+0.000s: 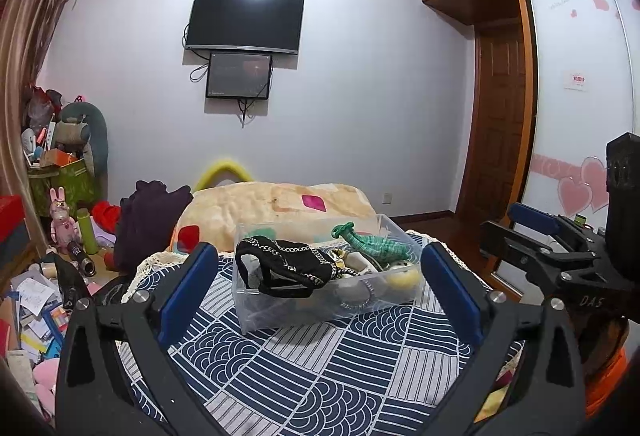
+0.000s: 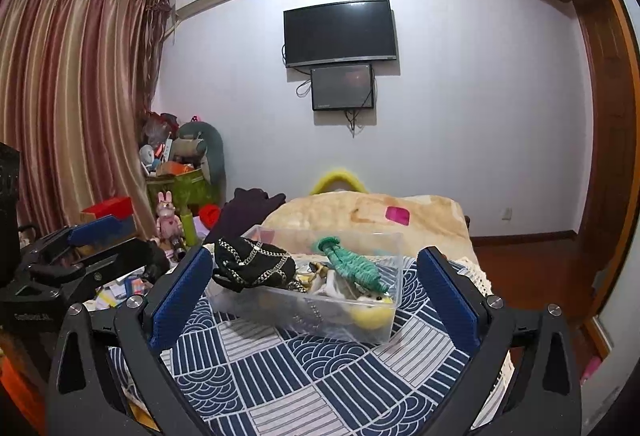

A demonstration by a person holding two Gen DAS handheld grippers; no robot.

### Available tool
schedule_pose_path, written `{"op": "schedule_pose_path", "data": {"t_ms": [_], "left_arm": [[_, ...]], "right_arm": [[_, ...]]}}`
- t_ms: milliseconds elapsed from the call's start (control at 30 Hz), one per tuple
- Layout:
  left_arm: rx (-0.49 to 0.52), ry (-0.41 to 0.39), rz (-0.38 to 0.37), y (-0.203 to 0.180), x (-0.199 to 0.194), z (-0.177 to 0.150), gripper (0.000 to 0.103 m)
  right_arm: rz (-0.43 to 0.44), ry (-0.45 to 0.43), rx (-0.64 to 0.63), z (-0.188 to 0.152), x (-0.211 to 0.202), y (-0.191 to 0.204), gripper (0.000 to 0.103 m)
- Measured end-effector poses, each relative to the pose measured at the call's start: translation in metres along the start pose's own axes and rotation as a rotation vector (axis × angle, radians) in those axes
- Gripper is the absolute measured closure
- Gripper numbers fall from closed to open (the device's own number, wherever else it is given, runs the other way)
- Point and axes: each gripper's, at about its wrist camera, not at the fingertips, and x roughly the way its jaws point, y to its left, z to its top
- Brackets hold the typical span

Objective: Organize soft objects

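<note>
The clear rectangular plastic bin (image 1: pixel 320 300) sits on my blue-and-white wave-patterned cloth (image 1: pixel 304 368), ahead of both tools. Inside it: a black fabric pouch with silver chain trim (image 1: pixel 286 263) draped over the bin's left end, a green-and-white knitted rope toy (image 1: pixel 372 242) lying diagonally on top, and a pale yellow round soft toy (image 1: pixel 404 276) at the near right corner. Other contents beneath are too tangled to identify.

My left gripper (image 1: pixel 318 292) has its blue-padded fingers spread wide, holding nothing, framing the bin from short of it. My right gripper (image 2: pixel 314 292) is likewise spread and empty.

Beyond the bin lies a beige folded blanket (image 1: pixel 280 202). A black wall television (image 1: pixel 246 21) hangs above.
</note>
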Motion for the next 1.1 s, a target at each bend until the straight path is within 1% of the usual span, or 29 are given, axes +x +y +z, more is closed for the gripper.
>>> {"op": "schedule_pose_path", "data": {"t_ms": [900, 1100], "left_arm": [[-0.004, 0.006, 0.009, 0.002, -0.0004, -0.0008, 0.0], [-0.012, 0.008, 0.0, 0.0033, 0.0004, -0.0016, 0.0]], "right_arm": [[0.003, -0.001, 0.004, 0.0009, -0.0025, 0.0024, 0.001], [-0.001, -0.002, 0.005, 0.0012, -0.0031, 0.0025, 0.001]]}}
